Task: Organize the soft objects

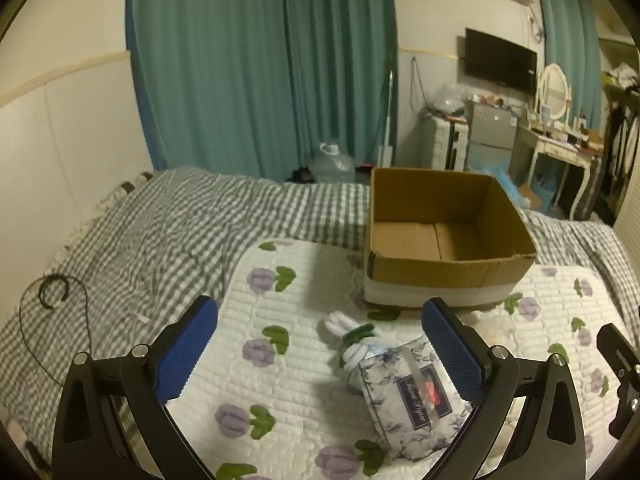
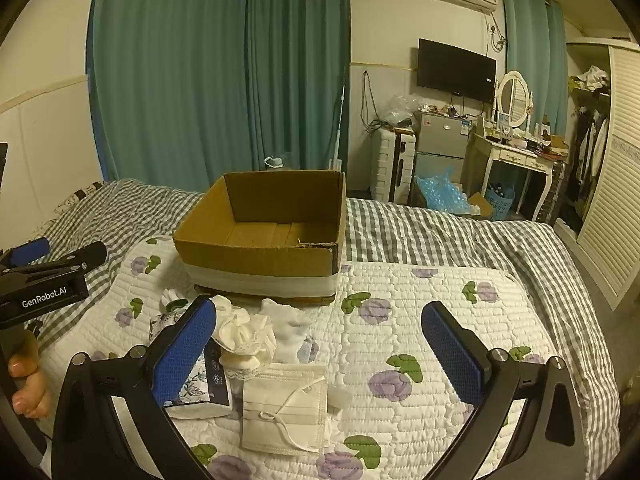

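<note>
A flowered quilt (image 2: 420, 320) covers the gingham bed (image 2: 440, 232) before teal curtains (image 2: 220, 72).

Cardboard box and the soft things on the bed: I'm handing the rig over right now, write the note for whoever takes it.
Left tongs: open, holding nothing, hovering over the quilt.
Right tongs: open, holding nothing.
Cardboard box: on the quilt ahead, open top, nothing visible inside.
In front of the box, still on the quilt: floral tissue pack, white bundle with a green band, crumpled white cloth pieces, white face mask.
Done: nothing boxed yet.
Left: pick up each soft item, probably into the box. The tissue pack lies nearest the left tongs, the mask nearest the right.
</note>
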Tool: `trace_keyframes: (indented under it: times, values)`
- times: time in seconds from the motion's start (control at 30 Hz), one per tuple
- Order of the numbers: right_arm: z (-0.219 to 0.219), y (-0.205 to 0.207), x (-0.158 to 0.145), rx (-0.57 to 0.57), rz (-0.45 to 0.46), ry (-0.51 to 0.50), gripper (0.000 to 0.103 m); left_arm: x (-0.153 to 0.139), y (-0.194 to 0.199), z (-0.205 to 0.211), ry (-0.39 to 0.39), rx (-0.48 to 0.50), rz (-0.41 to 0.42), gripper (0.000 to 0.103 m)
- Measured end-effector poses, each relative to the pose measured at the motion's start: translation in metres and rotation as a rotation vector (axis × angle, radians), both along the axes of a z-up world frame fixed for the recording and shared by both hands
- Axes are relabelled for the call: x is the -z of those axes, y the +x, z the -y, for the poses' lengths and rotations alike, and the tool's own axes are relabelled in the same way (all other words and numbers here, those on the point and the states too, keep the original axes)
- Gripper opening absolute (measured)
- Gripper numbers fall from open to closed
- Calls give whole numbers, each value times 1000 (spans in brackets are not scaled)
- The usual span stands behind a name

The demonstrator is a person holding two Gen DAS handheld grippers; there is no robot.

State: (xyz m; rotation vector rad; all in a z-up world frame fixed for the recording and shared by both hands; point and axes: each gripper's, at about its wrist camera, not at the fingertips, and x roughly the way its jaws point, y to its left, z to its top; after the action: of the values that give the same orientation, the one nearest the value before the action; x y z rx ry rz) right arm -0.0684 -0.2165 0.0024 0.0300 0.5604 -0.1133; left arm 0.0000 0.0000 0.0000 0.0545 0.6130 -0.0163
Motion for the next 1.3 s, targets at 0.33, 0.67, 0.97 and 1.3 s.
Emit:
trace_keyframes:
  times: [0.33,0.67,0.97,1.3]
  values:
    - [-1,-2,-1,0,6,-3,103,-1,0,2,17,-2,5,103]
    - [-1,-1,-1,1,8,-5,103,-2,0,-7,17,-11,16,103]
    - [0,-1,-1,2,11,-6,103,-2,3,-9,28,-13,14,103]
    - [0,-1,-2,3,13,-6,103,-3,3,-8,26,-1,31,103]
